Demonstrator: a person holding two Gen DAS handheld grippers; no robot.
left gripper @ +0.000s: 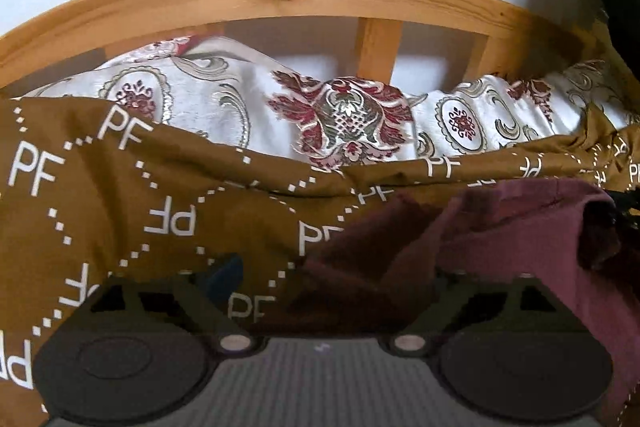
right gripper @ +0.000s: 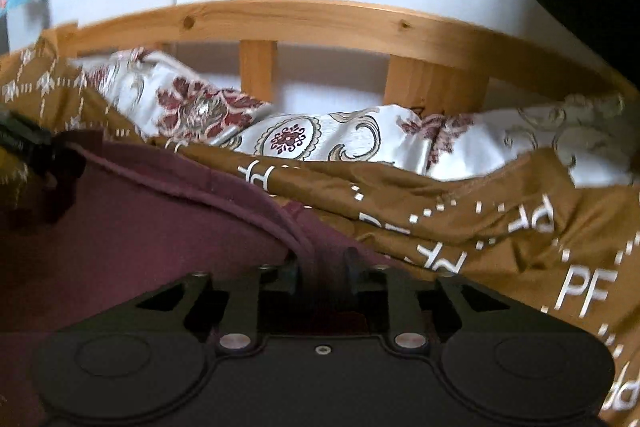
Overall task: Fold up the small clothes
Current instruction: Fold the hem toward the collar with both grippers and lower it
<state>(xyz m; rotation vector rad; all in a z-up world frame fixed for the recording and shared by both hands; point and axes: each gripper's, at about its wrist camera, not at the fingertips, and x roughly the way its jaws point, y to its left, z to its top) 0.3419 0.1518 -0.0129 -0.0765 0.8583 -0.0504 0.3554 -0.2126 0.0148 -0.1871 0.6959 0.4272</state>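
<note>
My left gripper (left gripper: 320,291) stands wide, nothing between its fingers; the maroon garment (left gripper: 500,251) lies just ahead and right of it. My right gripper (right gripper: 322,267) is narrow, with a garment hem between its fingers; I cannot tell whether they pinch it. That hem could snag and drag the fold. Only the right view shows this.
</note>
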